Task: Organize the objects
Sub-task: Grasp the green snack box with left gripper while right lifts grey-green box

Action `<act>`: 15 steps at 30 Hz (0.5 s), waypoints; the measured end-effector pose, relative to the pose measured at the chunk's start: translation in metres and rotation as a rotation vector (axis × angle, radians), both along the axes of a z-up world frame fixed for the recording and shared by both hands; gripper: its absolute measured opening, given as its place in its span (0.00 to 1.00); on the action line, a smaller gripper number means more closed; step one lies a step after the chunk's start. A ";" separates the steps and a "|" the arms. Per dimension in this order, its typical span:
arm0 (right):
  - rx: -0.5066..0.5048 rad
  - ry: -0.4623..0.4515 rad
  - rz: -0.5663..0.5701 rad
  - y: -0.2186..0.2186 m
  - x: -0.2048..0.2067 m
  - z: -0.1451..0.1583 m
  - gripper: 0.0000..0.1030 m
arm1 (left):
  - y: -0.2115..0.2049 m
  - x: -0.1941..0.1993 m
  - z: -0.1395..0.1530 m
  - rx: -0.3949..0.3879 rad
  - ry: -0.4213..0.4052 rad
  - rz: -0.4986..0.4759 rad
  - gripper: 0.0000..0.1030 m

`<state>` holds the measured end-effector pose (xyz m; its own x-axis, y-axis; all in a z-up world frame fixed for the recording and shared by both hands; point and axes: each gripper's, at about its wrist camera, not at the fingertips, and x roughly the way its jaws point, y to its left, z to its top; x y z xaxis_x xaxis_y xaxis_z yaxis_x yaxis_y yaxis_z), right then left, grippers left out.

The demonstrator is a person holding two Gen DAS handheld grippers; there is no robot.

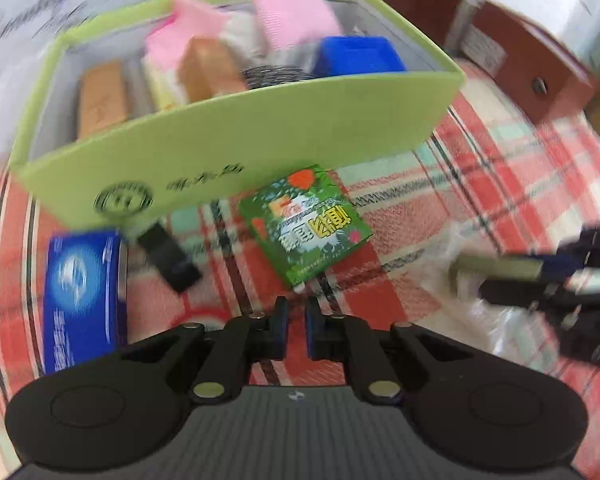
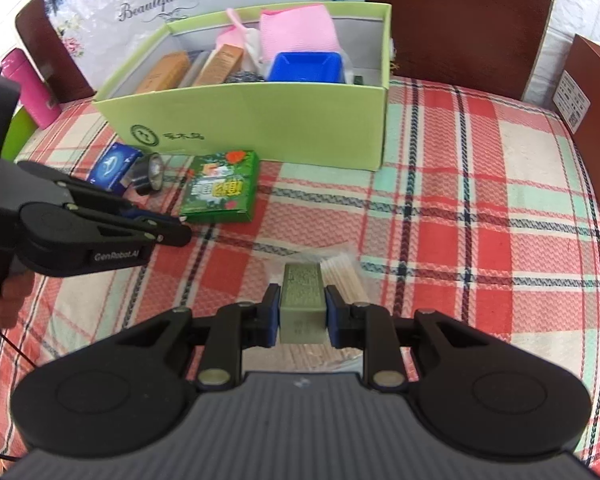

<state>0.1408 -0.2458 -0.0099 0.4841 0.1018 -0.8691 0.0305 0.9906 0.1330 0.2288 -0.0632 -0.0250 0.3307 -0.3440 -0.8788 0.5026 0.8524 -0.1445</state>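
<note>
Plaid cloth [image 2: 480,208] covers the table; we see a green box [image 2: 260,120] at the back, already packed with stuff. Right gripper [image 2: 302,312] pinches a grey block [image 2: 302,304] just above a clear bag of sticks [image 2: 342,276]. Left gripper [image 1: 296,320] has its jaws pressed nearly together on nothing, near a green packet [image 1: 304,224]. Blue packet [image 1: 82,296] lies left of it.

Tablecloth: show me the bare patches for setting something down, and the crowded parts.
Free: checked tablecloth right of the green box, up to the brown card. Crowded: front-left of that box, with green packet, blue packet and left gripper.
</note>
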 end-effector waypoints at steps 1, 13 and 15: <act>0.001 -0.002 -0.001 0.001 -0.001 0.000 0.22 | 0.004 0.002 0.003 -0.025 0.023 0.049 0.18; 0.015 0.002 -0.041 -0.008 -0.003 0.002 0.22 | -0.042 0.035 -0.003 0.011 0.108 0.212 0.72; 0.019 0.005 -0.045 -0.009 -0.003 0.000 0.22 | -0.046 0.038 -0.003 0.006 0.098 0.226 0.77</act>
